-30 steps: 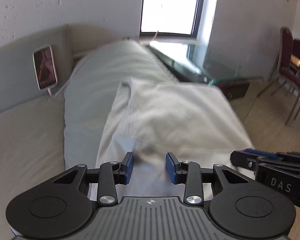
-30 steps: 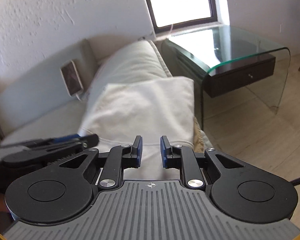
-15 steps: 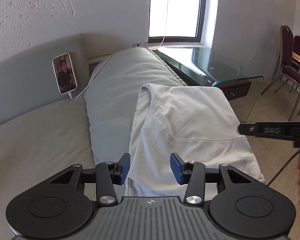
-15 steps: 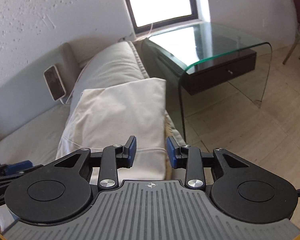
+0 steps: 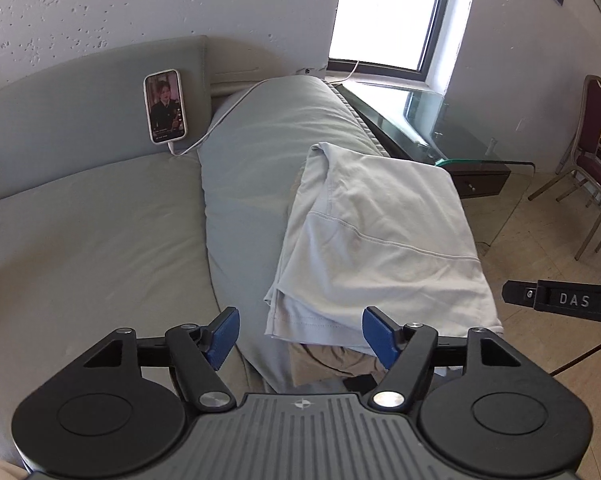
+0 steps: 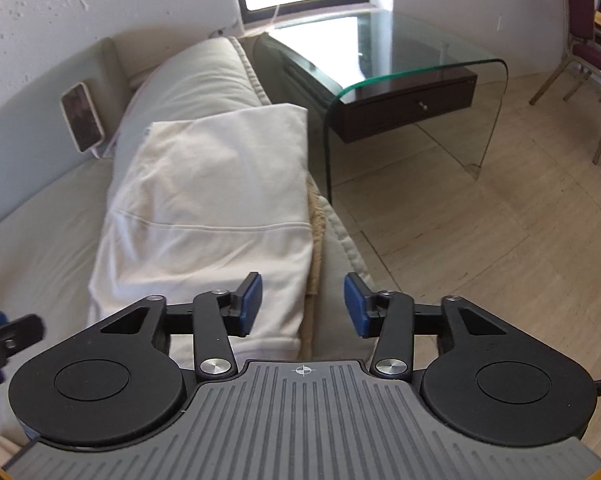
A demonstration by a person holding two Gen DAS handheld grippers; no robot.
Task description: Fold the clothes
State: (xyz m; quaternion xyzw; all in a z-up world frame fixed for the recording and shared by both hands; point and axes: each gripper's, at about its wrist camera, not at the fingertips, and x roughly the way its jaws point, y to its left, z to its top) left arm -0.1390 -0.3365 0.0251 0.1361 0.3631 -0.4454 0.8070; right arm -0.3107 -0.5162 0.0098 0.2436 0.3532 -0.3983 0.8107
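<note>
White textured wall point(image 5: 100, 8) and a bright window point(image 5: 384, 12) are seen behind a pale grey sofa point(image 5: 80, 232), whose broad padded armrest point(image 5: 260, 152) runs away from both cameras. Beside the armrest, a curved glass side table point(image 6: 400, 52) is set on the tiled floor point(image 6: 500, 220), with dark red chairs point(image 5: 596, 152) further off. A folded pale garment point(image 5: 380, 240) is draped flat over the armrest, a stitched seam crossing it; beneath its near edge a tan fabric point(image 5: 332, 360) is exposed. A phone point(image 5: 165, 106) is propped against the sofa back, a cable attached. The left gripper point(image 5: 300, 336) and the right gripper point(image 6: 302, 306) are held above the garment's near edge, jaws spread wide, nothing held.
</note>
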